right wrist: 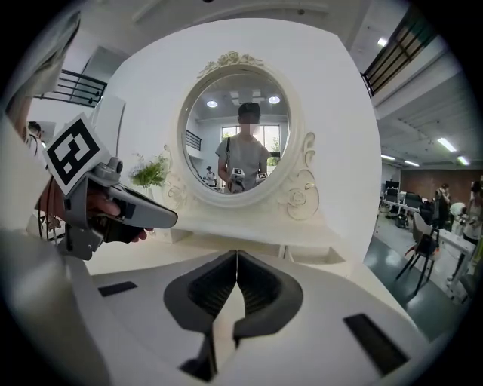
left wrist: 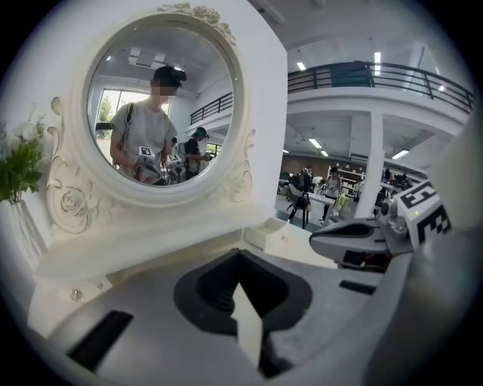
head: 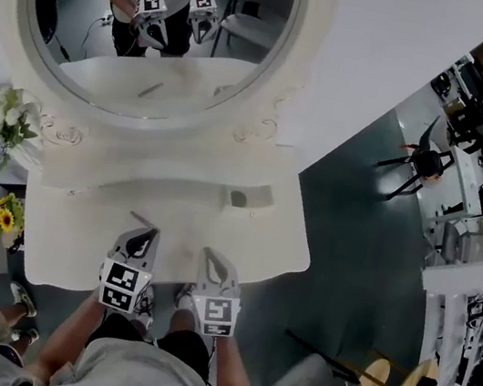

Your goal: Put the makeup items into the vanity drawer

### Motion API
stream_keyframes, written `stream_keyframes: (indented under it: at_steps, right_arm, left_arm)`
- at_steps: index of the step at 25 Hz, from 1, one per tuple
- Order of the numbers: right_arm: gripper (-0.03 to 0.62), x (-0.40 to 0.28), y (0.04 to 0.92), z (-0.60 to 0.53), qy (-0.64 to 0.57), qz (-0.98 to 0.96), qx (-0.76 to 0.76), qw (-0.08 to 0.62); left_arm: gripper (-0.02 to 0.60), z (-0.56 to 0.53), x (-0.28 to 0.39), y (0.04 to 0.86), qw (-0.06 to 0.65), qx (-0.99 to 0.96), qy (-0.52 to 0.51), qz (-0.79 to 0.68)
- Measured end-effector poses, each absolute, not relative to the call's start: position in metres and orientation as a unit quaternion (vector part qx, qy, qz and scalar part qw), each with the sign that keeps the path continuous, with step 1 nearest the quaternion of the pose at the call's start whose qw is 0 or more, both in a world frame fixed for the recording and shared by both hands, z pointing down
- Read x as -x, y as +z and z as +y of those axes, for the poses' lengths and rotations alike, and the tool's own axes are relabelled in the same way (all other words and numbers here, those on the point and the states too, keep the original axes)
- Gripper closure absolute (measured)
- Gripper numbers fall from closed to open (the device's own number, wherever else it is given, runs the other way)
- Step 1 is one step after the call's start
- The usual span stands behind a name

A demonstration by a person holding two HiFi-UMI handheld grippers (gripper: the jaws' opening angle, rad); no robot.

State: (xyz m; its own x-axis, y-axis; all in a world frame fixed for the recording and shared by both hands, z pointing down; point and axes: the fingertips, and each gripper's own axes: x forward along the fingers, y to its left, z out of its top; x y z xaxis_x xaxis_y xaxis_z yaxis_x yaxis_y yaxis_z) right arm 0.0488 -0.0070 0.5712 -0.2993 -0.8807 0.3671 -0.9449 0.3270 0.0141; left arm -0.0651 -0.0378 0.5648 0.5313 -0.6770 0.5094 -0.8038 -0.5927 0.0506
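The left gripper (head: 148, 236) and the right gripper (head: 211, 256) are side by side at the near edge of the white vanity table (head: 76, 241). Both are closed with nothing in them. A thin dark makeup stick (head: 141, 219) lies just in front of the left gripper. Farther ahead of the right gripper is the small drawer (head: 257, 197). Past everything stands the round mirror (head: 158, 34).
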Motion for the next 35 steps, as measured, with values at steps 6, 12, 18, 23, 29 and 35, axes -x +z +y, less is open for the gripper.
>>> stream_keyframes:
  at_steps: [6, 12, 18, 23, 29, 35]
  right_arm:
    - [0.579, -0.031, 0.613, -0.004, 0.129, -0.806, -0.55, 0.179]
    - [0.577, -0.022, 0.64, 0.004, 0.161, -0.81, -0.525, 0.205]
    - [0.4, -0.015, 0.669, 0.005, 0.188, -0.809, -0.507, 0.232]
    - [0.381, -0.017, 0.687, 0.002, 0.198, -0.804, -0.504, 0.244]
    - [0.382, -0.02, 0.696, 0.001, 0.201, -0.803, -0.503, 0.25]
    - [0.447, -0.018, 0.702, 0.0, 0.198, -0.806, -0.496, 0.257]
  left_arm:
    - [0.581, -0.034, 0.082, 0.596, 0.162, -0.852, 0.242, -0.435]
    - [0.581, -0.027, 0.09, 0.613, 0.18, -0.844, 0.254, -0.436]
    - [0.581, -0.026, 0.094, 0.624, 0.187, -0.839, 0.262, -0.438]
    - [0.581, -0.025, 0.097, 0.633, 0.193, -0.835, 0.269, -0.44]
    - [0.581, -0.024, 0.096, 0.638, 0.197, -0.831, 0.275, -0.442]
    - [0.581, -0.026, 0.095, 0.638, 0.19, -0.831, 0.276, -0.444]
